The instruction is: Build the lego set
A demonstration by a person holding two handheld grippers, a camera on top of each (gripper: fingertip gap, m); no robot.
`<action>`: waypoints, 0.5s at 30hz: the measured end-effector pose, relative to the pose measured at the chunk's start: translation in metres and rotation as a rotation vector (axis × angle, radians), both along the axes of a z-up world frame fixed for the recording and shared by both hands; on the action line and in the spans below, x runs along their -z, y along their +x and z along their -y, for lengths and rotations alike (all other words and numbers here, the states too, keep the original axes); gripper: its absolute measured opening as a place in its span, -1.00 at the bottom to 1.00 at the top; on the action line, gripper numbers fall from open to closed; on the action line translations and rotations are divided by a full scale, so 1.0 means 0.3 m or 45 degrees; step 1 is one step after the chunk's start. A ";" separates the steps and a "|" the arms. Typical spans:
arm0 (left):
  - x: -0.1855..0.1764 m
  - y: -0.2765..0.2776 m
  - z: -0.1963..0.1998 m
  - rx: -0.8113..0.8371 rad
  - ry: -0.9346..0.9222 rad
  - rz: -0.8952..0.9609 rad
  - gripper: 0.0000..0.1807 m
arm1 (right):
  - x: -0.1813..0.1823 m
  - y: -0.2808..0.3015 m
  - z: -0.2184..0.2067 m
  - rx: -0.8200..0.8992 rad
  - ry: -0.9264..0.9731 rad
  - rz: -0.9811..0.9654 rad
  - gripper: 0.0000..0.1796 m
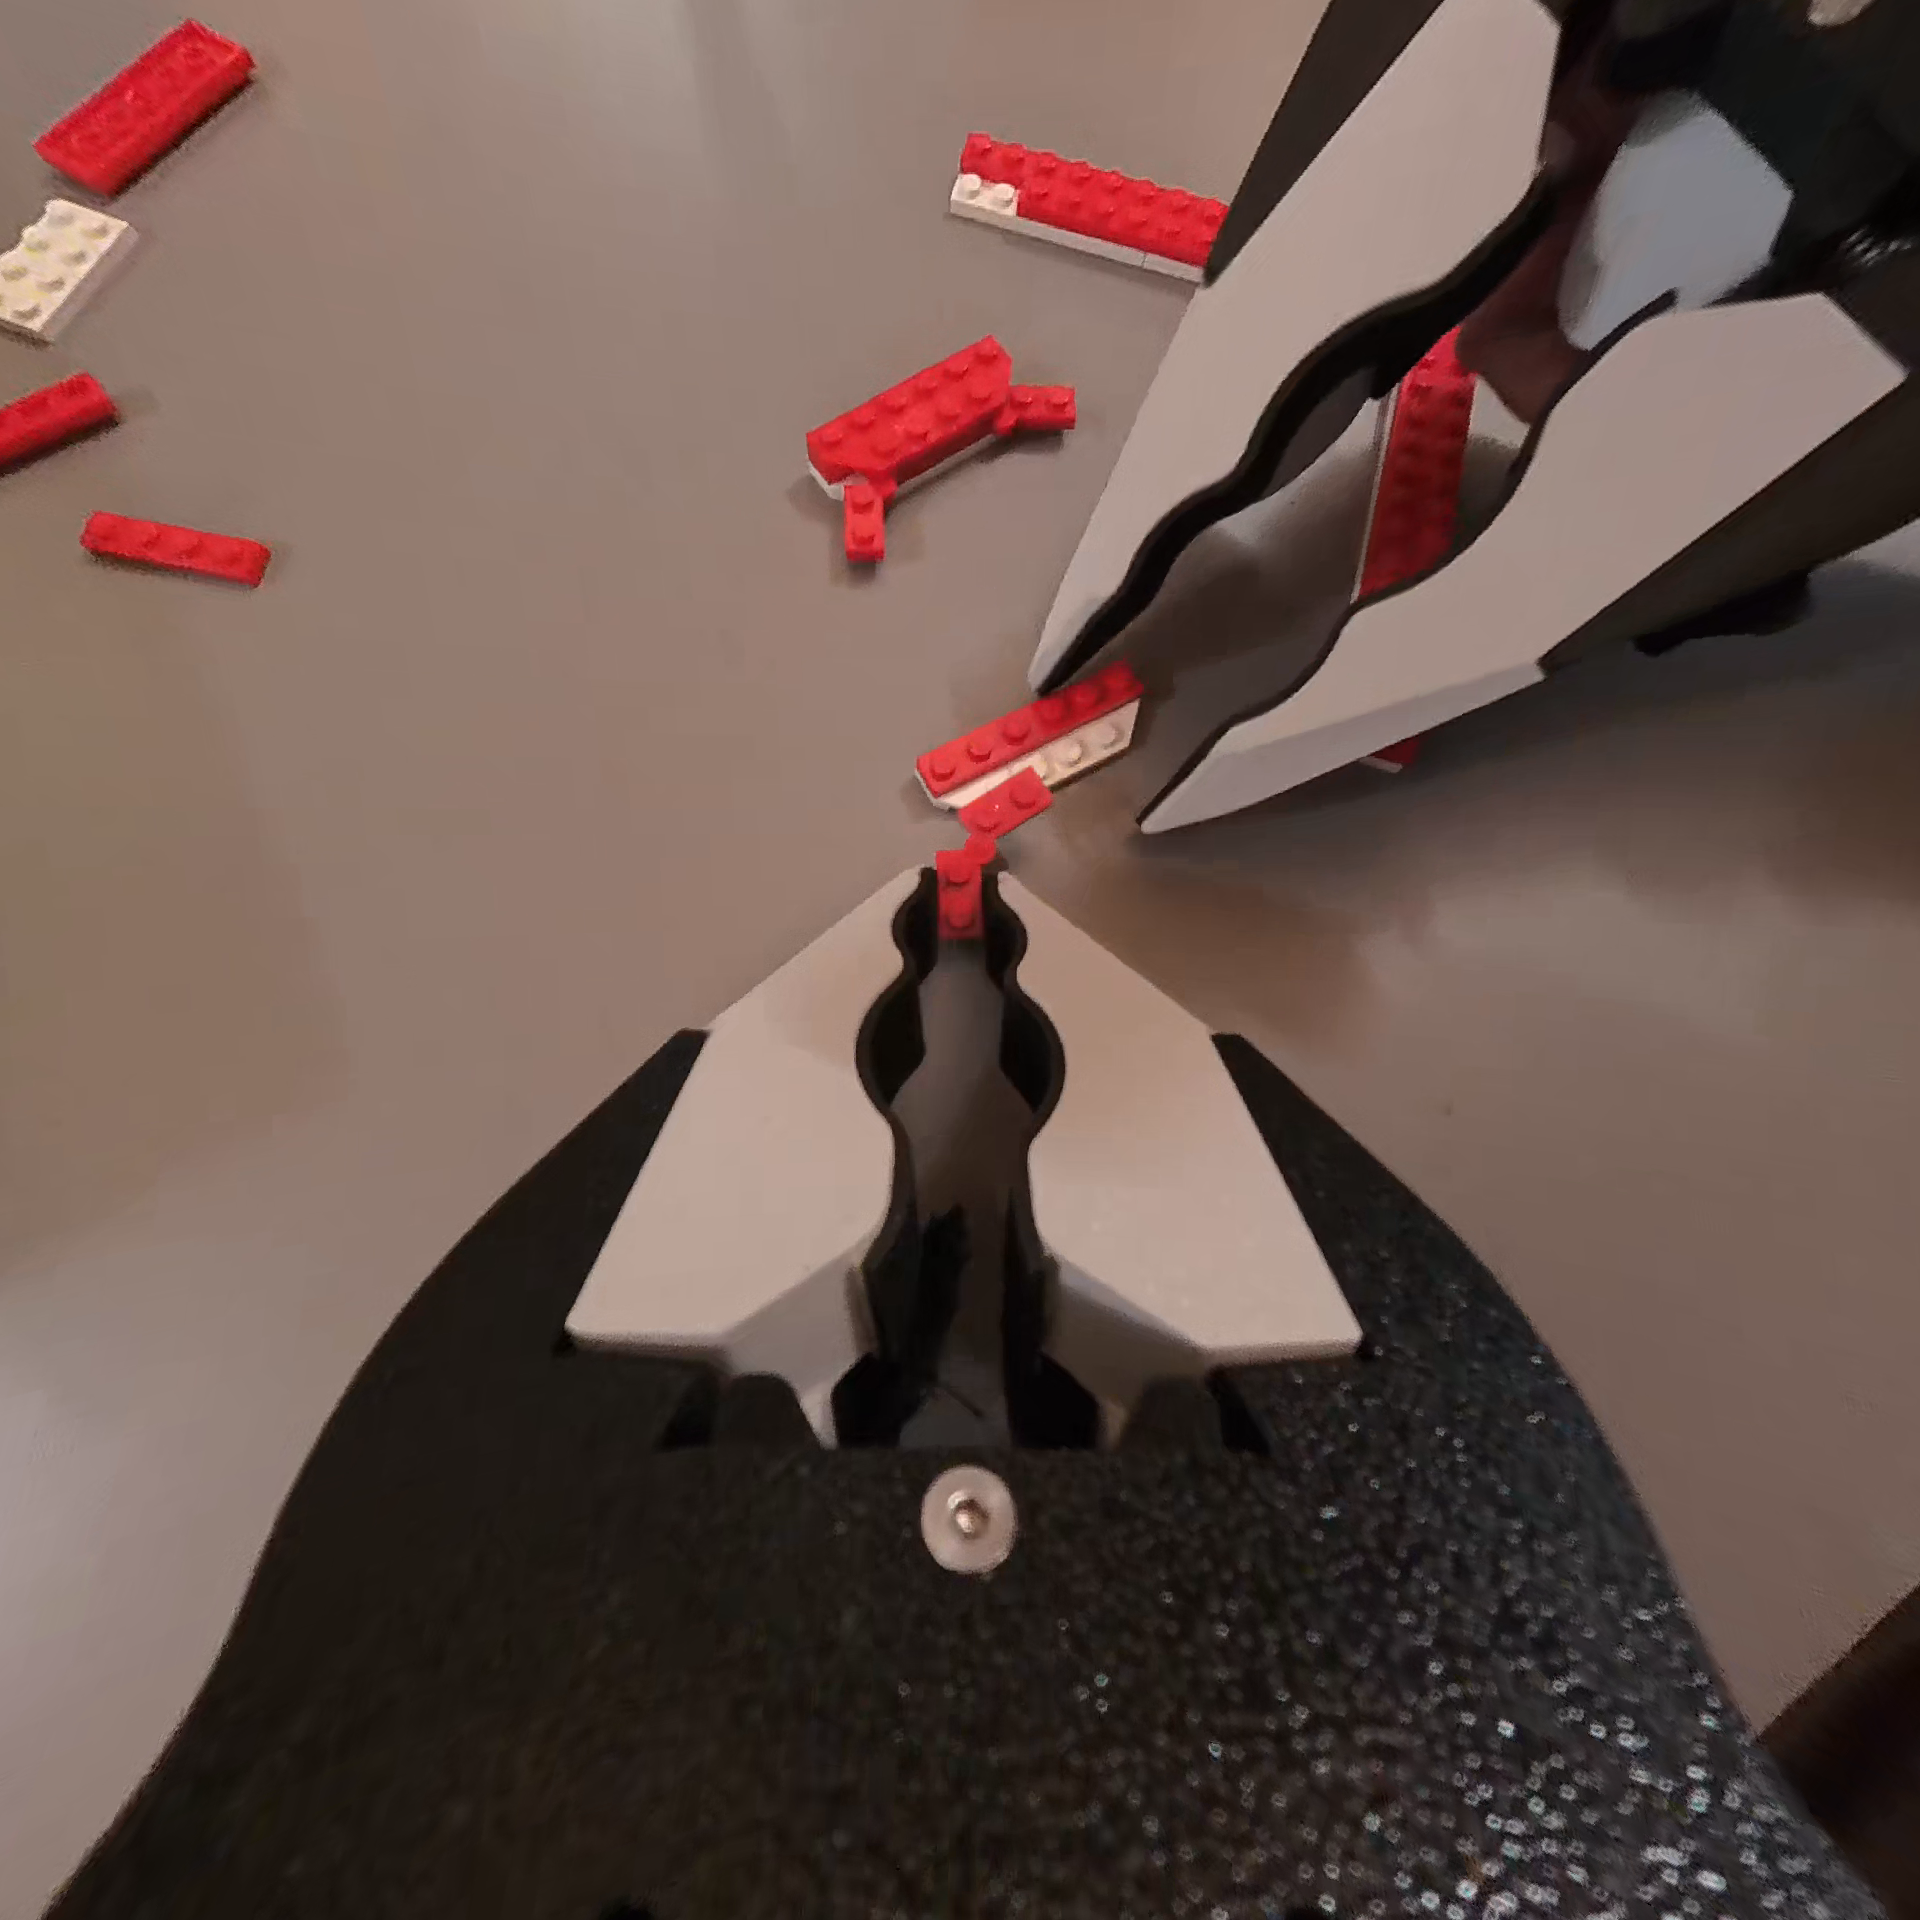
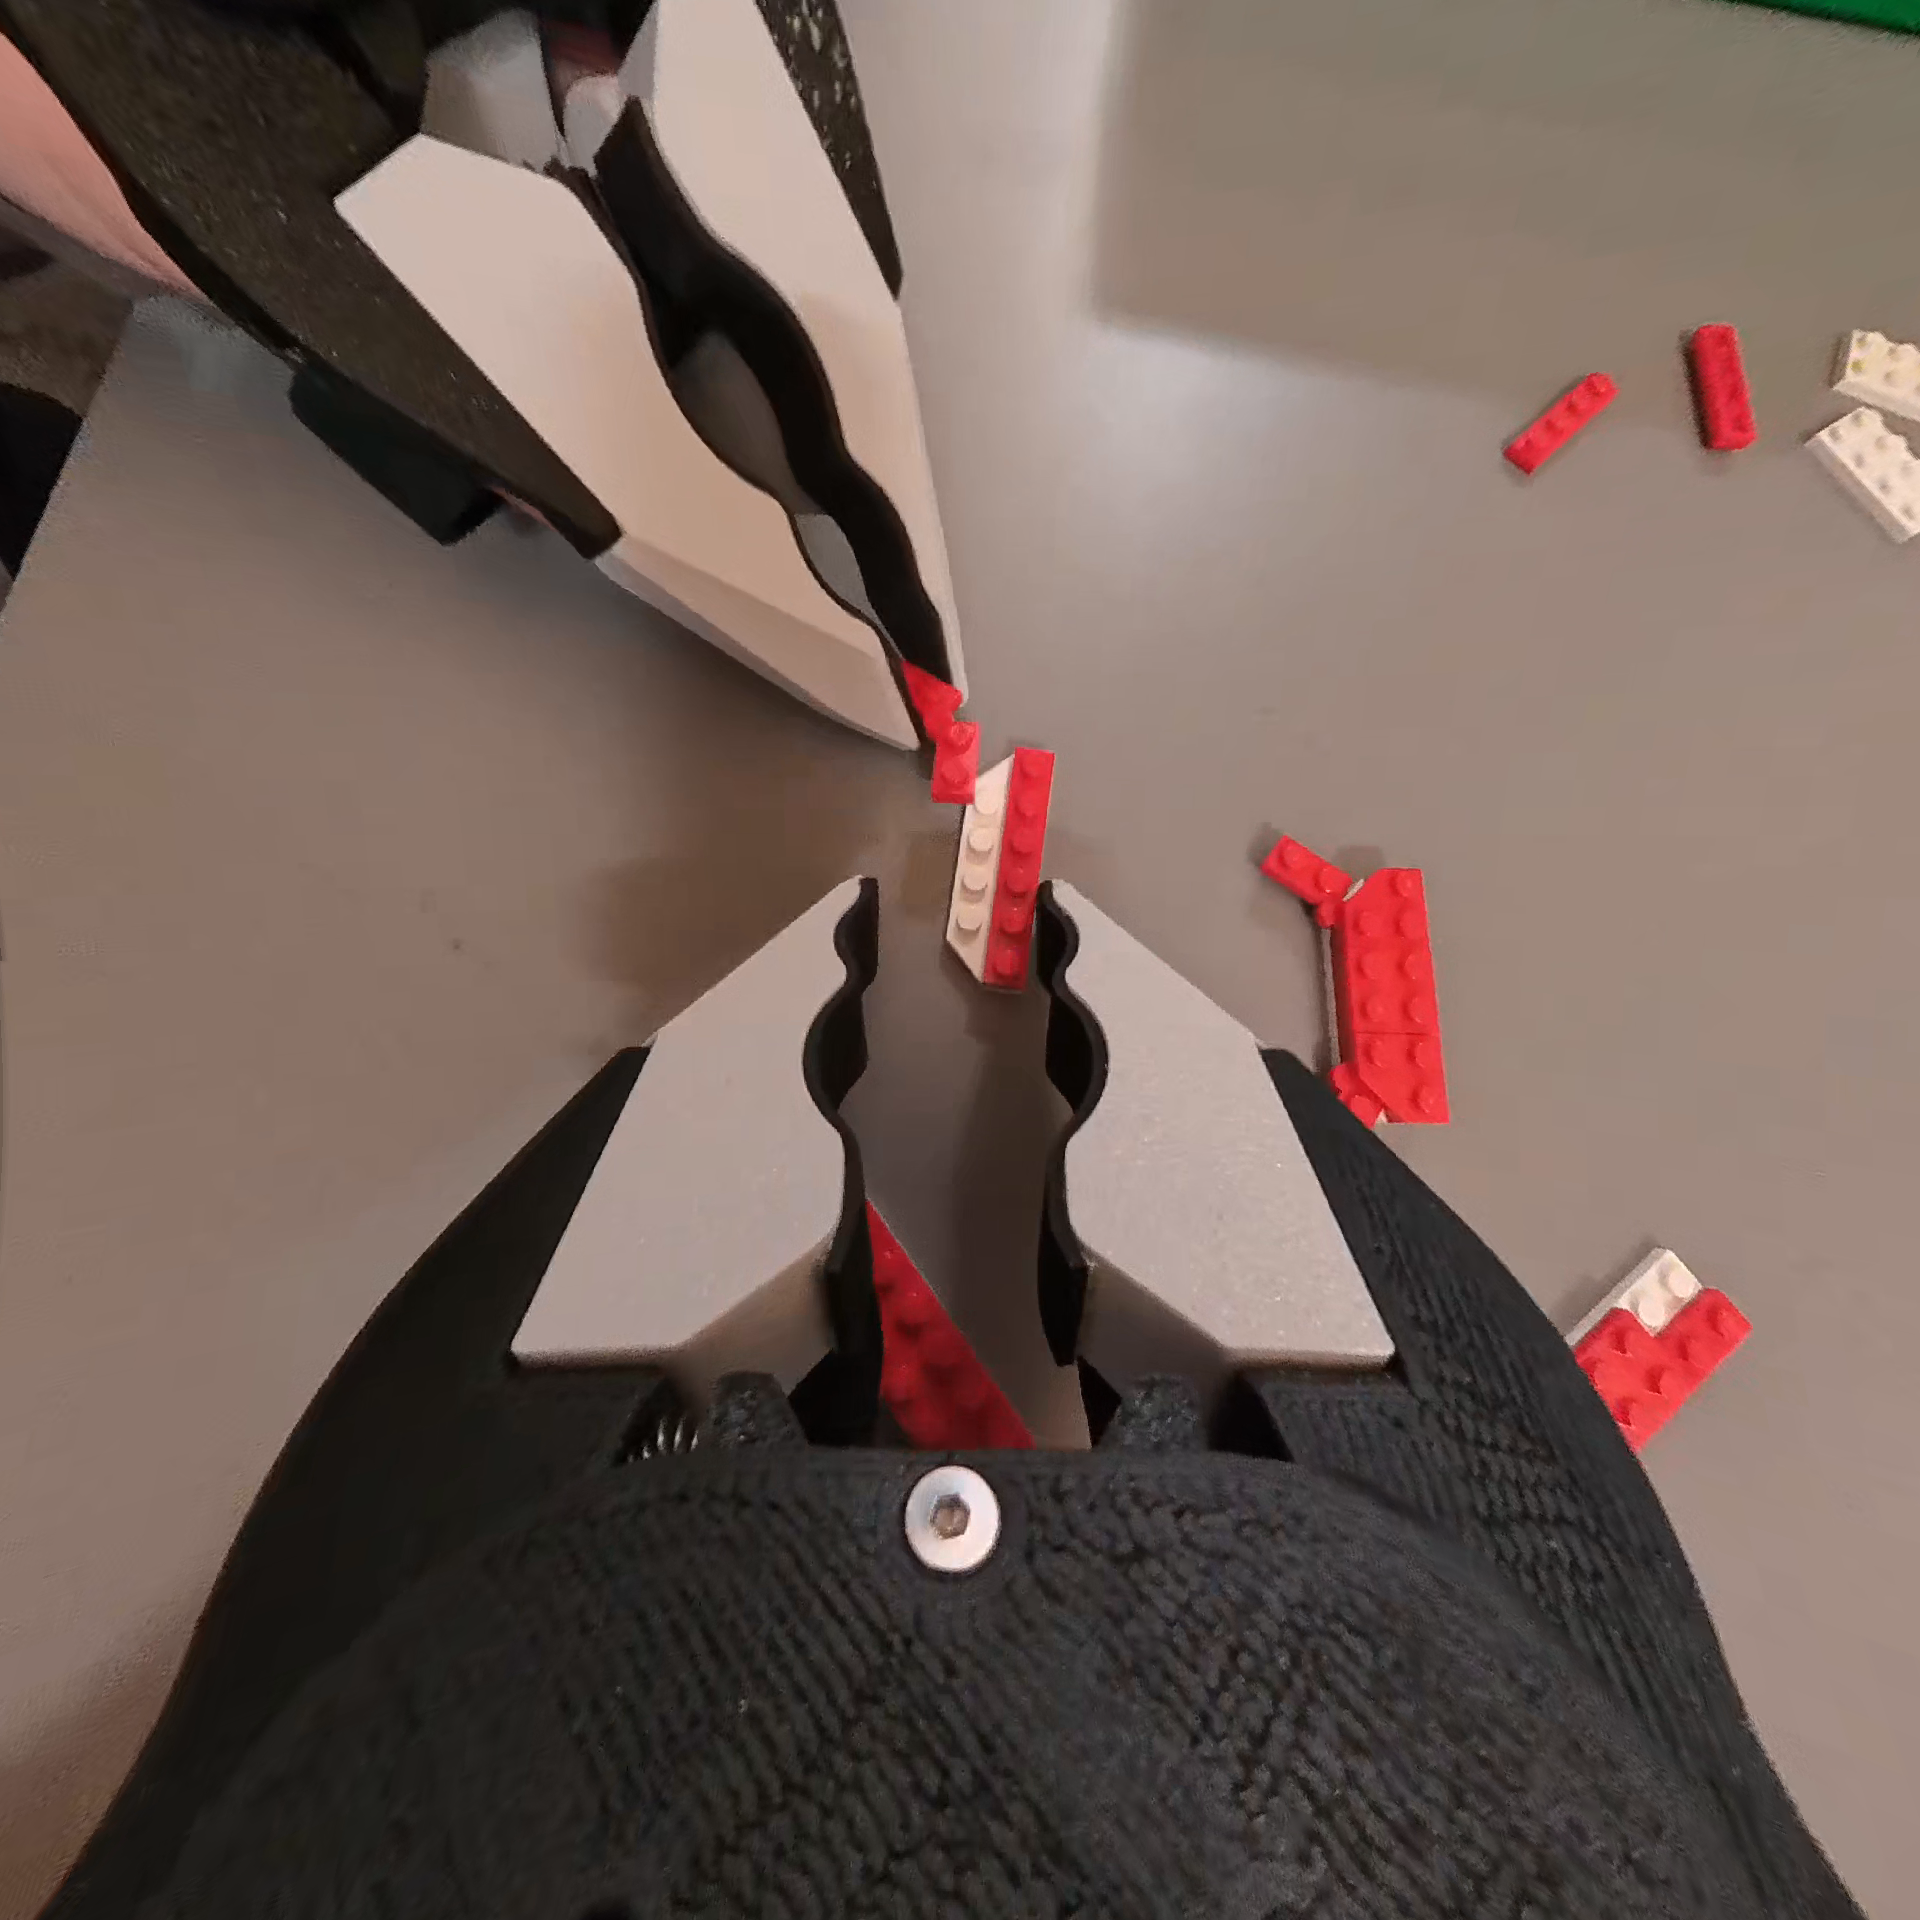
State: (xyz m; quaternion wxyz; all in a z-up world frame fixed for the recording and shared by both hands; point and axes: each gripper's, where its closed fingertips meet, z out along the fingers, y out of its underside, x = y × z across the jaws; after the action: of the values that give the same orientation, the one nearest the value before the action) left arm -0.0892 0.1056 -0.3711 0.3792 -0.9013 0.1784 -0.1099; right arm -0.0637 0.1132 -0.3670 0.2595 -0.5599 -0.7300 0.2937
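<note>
**A:** Grey tabletop (image 1: 520,831) all round, matte, with loose bricks scattered on it. Take the red-and-white wedge assembly (image 1: 1029,743) as the landmark. Where is the left gripper (image 1: 961,883) against it?

**B:** Right at the wedge's near end. Its jaws are clenched on a small red hinge piece (image 1: 961,904), and that piece chains through another small red plate into the wedge's corner. The right wrist view shows the same: left gripper (image 2: 930,707) pinching the hinge piece (image 2: 951,743), which touches the wedge (image 2: 1003,873).

**A:** And the right gripper (image 1: 1091,748)?

**B:** Spread apart, grasping nothing. In its own view the right gripper (image 2: 956,894) straddles the wedge; the far end of the wedge lies between the fingertips, close against the one on the right of the picture. I cannot tell whether it touches.

**A:** Anything under that gripper?

**B:** A long red plate (image 2: 935,1351) lies on the table beneath the fingers, near their base.

**A:** Beyond the wedge?

**B:** A larger red winged assembly (image 1: 925,431) sits well apart from it, and farther still a long red plate on white (image 1: 1091,203). Off to the side, far from the wedge, lie a thin red strip (image 1: 177,548), a white plate (image 1: 57,270) and a broad red plate (image 1: 145,104).
</note>
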 end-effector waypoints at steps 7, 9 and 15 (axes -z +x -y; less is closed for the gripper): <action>0.002 0.003 -0.015 0.013 -0.044 -0.031 -0.93 | 0.010 -0.005 -0.008 0.010 0.014 0.062 -0.70; 0.003 0.004 -0.019 0.021 -0.050 -0.053 -0.93 | 0.011 -0.008 -0.009 0.017 0.001 0.070 -0.73; 0.003 0.019 -0.016 0.059 -0.090 -0.056 -0.93 | 0.013 -0.011 0.001 0.008 -0.023 0.064 -0.84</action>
State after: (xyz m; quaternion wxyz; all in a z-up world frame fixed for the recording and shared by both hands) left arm -0.0836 0.1103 -0.3719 0.3404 -0.9119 0.2035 -0.1052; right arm -0.0669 0.1128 -0.3709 0.2369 -0.5717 -0.7318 0.2854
